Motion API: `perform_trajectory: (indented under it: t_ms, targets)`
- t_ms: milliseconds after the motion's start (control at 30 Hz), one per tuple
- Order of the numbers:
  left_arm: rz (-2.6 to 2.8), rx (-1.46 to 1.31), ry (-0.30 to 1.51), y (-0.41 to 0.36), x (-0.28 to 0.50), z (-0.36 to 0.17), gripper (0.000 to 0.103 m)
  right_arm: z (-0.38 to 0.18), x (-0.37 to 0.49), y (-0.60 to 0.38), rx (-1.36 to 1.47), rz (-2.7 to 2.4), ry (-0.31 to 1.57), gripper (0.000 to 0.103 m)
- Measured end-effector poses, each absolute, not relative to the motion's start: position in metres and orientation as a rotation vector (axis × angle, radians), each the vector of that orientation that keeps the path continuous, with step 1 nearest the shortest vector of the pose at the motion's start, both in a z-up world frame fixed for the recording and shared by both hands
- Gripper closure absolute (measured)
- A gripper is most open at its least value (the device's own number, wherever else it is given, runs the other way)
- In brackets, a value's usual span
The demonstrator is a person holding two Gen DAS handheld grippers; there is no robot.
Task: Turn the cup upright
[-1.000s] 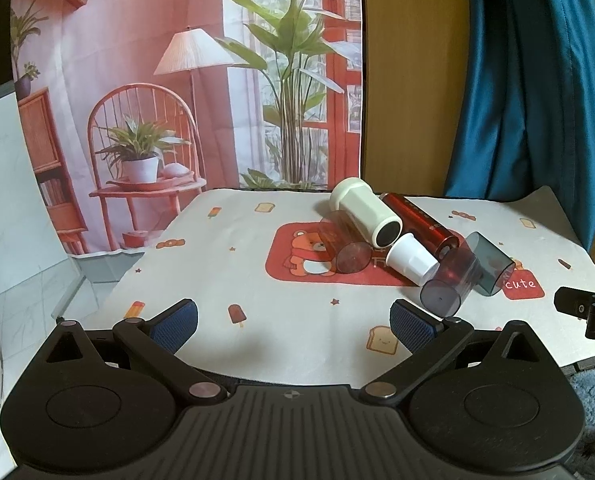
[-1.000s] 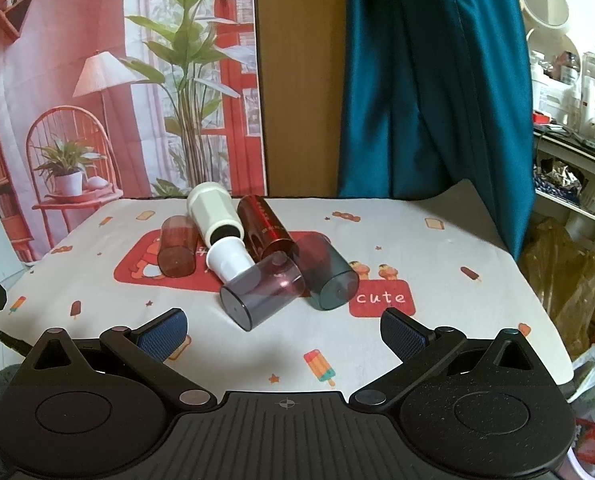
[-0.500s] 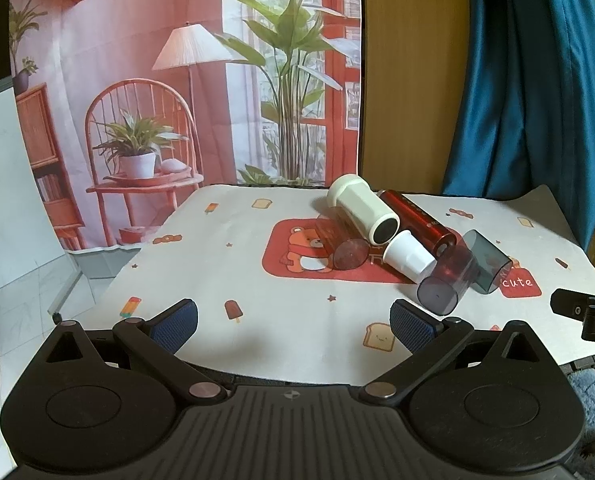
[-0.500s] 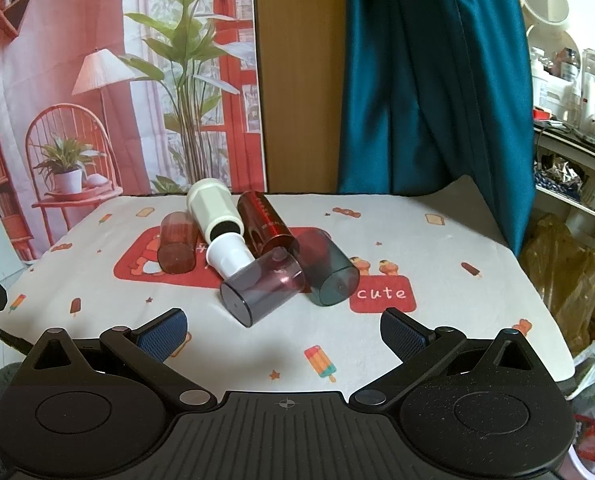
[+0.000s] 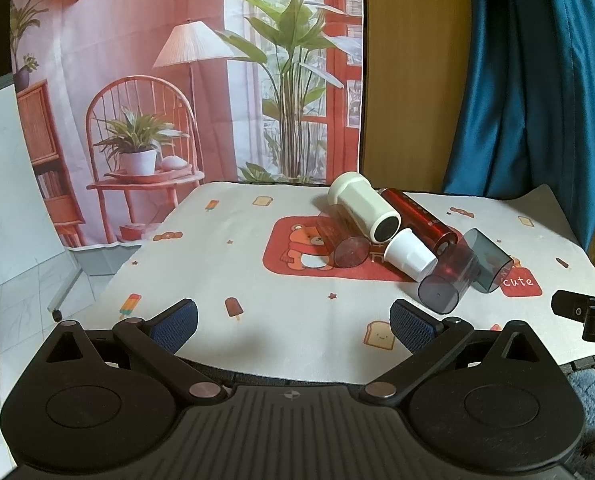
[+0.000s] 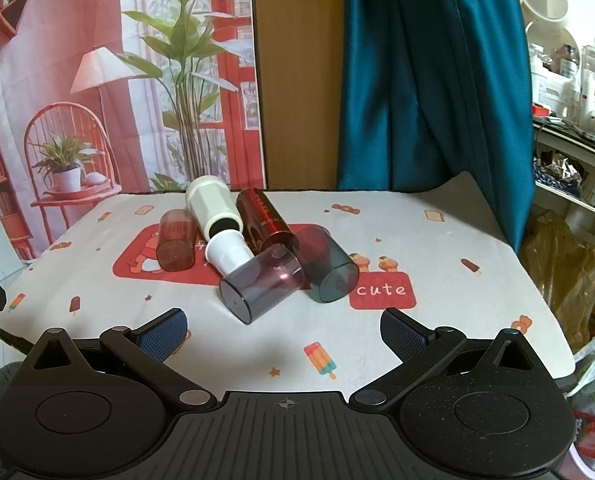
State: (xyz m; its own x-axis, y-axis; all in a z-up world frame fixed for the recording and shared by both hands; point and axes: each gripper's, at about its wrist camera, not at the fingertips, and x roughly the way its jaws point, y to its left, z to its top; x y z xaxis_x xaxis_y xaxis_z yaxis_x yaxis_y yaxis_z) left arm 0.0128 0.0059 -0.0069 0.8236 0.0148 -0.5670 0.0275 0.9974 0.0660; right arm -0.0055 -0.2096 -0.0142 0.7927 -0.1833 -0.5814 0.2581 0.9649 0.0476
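Observation:
Several cups lie on their sides in a heap on the printed tablecloth (image 5: 257,280): a cream cup (image 5: 363,206), a small white cup (image 5: 409,254), a brown clear cup (image 5: 341,236), a dark red cup (image 5: 417,216), a purple clear cup (image 5: 449,280) and a grey-teal cup (image 5: 491,260). In the right wrist view the purple cup (image 6: 261,284) lies nearest, with the teal cup (image 6: 325,264), white cup (image 6: 227,250), cream cup (image 6: 211,206), brown cup (image 6: 175,246) and red cup (image 6: 263,220) around it. My left gripper (image 5: 293,320) and right gripper (image 6: 283,330) are open and empty, short of the heap.
A printed backdrop (image 5: 157,80) and a teal curtain (image 5: 529,80) hang behind the table. A cluttered shelf (image 6: 569,120) and a plastic bag (image 6: 569,264) stand past the table's right edge. The right gripper's tip (image 5: 585,312) shows at the left wrist view's right edge.
The left wrist view has drawn slightly back and left, so the cups sit a little further right. The right gripper has barely moved. The cups have not moved.

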Motion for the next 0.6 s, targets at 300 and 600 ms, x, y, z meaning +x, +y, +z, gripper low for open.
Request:
perform_trajectory:
  t_ms: [300, 600]
  targets:
    - [-0.013, 0.063, 0.619, 0.006, 0.017, -0.01, 0.0, -0.015, -0.004, -0.21, 0.132, -0.239, 0.623, 0.0]
    - [-0.026, 0.008, 0.641, 0.017, 0.026, -0.014, 0.0, -0.019, 0.006, -0.212, 0.147, -0.238, 0.653, 0.0]
